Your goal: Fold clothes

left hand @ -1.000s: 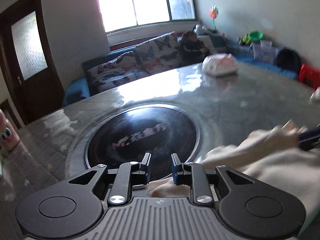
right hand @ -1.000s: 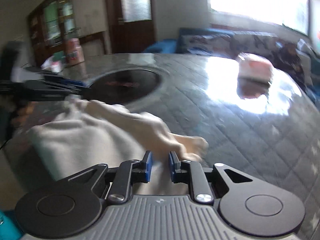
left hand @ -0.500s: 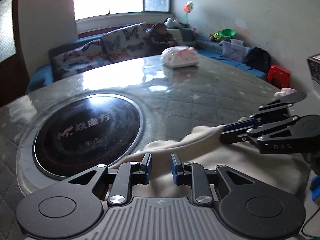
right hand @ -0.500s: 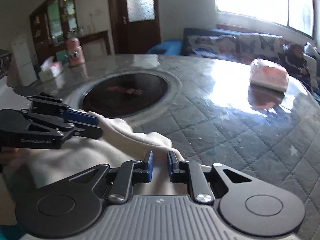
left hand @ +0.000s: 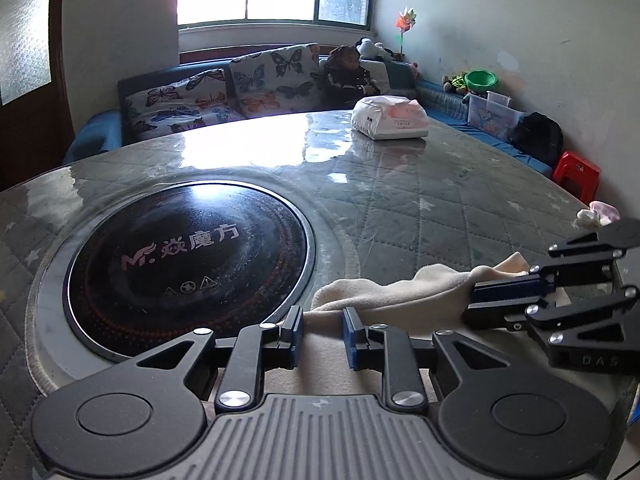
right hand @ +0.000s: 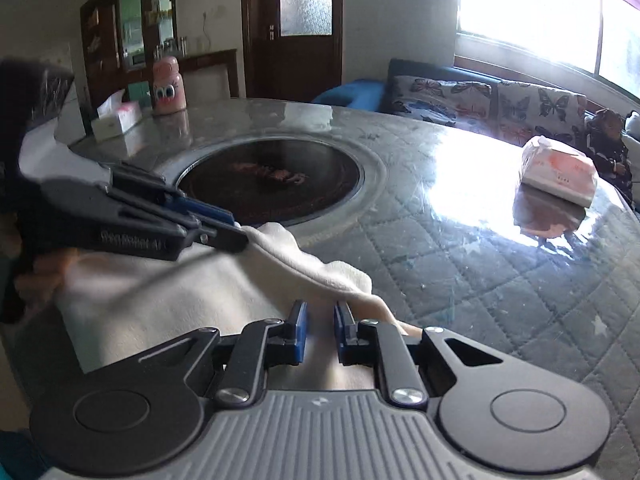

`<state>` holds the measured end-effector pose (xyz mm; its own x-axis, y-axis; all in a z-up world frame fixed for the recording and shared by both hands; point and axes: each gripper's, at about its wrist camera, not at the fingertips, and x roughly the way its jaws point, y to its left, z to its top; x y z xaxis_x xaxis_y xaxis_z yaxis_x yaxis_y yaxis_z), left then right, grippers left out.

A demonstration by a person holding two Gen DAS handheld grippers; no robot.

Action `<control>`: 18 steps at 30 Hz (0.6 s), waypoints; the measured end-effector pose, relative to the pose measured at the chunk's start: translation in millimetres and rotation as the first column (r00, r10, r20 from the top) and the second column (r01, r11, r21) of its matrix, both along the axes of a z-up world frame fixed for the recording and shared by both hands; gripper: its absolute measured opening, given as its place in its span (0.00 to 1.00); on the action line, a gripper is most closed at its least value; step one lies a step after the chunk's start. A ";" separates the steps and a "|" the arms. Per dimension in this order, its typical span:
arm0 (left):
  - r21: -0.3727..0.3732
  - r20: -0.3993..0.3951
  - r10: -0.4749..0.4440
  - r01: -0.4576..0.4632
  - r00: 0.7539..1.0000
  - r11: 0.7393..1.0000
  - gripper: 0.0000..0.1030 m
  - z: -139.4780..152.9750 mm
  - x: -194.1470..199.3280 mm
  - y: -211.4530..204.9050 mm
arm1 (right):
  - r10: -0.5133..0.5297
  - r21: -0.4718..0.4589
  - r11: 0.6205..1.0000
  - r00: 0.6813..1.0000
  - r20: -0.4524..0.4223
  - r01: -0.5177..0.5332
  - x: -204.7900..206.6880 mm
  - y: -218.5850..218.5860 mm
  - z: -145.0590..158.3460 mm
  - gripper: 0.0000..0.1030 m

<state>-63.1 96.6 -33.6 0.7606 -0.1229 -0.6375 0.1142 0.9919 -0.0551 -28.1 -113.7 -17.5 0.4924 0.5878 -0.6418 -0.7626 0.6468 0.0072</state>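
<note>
A cream garment [left hand: 400, 292] lies on the near edge of the round table, stretched between both grippers. My left gripper [left hand: 322, 330] is shut on the garment's left edge, with cloth between its blue pads. My right gripper [right hand: 318, 330] is shut on the garment's [right hand: 192, 300] right edge. In the left wrist view the right gripper [left hand: 476, 300] comes in from the right, clamped on the raised fold. In the right wrist view the left gripper [right hand: 236, 236] comes in from the left, clamped on the cloth. The fold between them is held a little above the table.
A black round cooktop [left hand: 188, 252] is set in the table [left hand: 440, 200] just beyond the garment. A white and pink packet [left hand: 390, 116] lies at the far side. A pink bottle [right hand: 170, 86] and a tissue box [right hand: 116, 118] stand at the left edge. A sofa [left hand: 224, 92] is behind.
Both grippers have carried the garment's edge back toward the near side of the table and steadied. The cloth now hangs taut between them, and the views have stopped swinging.
</note>
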 end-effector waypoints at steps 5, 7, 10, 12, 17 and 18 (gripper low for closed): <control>0.019 0.042 -0.011 0.011 0.999 1.000 0.24 13.7 -24.7 -6.8 | 0.044 0.030 0.999 0.999 0.025 -0.045 -24.6 -8.4 16.5 0.13; 0.020 0.060 -0.037 0.036 0.998 0.999 0.24 18.8 -40.6 -11.9 | 0.077 0.020 0.997 0.996 0.042 -0.078 -40.2 -12.9 20.6 0.13; 0.011 0.071 -0.071 0.071 0.995 0.997 0.24 21.6 -63.6 -17.8 | 0.101 0.016 0.995 0.994 0.041 -0.102 -59.5 -23.4 21.9 0.13; 0.009 0.069 -0.078 0.077 0.995 0.997 0.24 19.3 -77.9 -19.7 | 0.105 0.022 0.994 0.994 0.027 -0.105 -69.5 -30.2 19.9 0.13; 0.010 0.040 -0.063 0.062 0.997 0.998 0.24 6.7 -100.3 -15.3 | 0.105 0.017 0.994 0.994 0.003 -0.105 -88.4 -47.4 9.4 0.13; 0.011 0.027 -0.050 0.050 0.998 0.999 0.24 2.6 -102.6 -11.8 | 0.101 0.012 0.995 0.995 0.000 -0.101 -89.9 -50.5 6.1 0.13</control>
<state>-165.7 84.8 -31.0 0.7711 -0.1548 -0.6177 0.1649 0.9855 -0.0411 -118.0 -164.2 -11.4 0.4295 0.6423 -0.6348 -0.8242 0.5661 0.0151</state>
